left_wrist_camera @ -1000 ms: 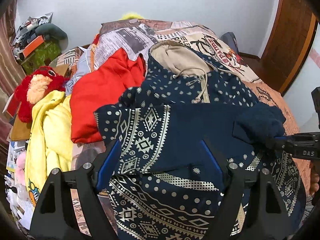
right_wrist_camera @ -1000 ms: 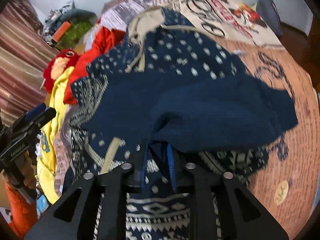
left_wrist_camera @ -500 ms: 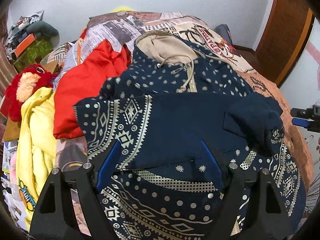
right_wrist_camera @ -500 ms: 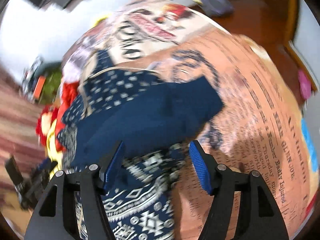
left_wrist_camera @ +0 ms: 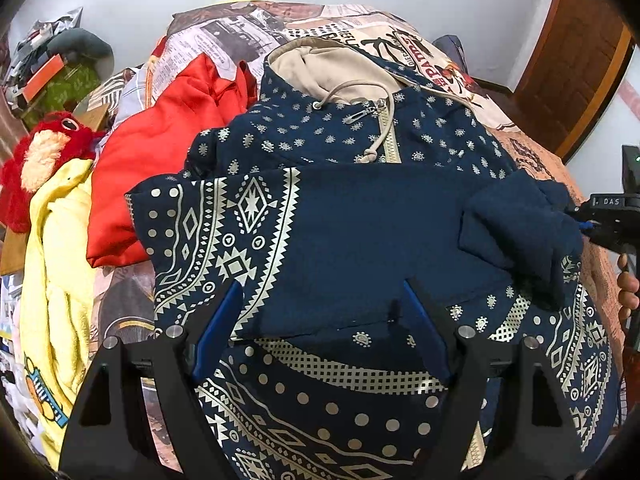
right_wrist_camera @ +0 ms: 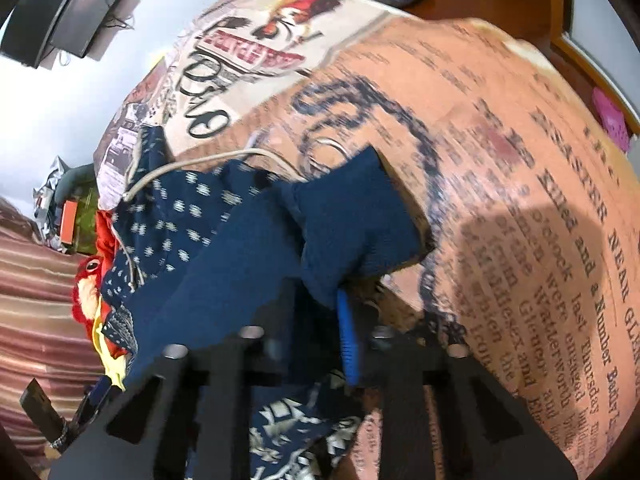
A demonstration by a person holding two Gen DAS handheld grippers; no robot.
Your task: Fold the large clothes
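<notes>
While your left tool (left_wrist_camera: 320, 320) stays wide over the navy hoodie (left_wrist_camera: 360, 220), your right tool (right_wrist_camera: 320, 320) has re-clamped its cuff (right_wrist_camera: 352, 224), red garment (left_wrist_camera: 160, 152) beside.

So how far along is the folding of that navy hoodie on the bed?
About midway. One sleeve already lies folded across the hoodie. The right gripper is shut on the other sleeve's cuff. The left gripper hovers open. Left: lay that sleeve flat, fold the body and hood.
</notes>
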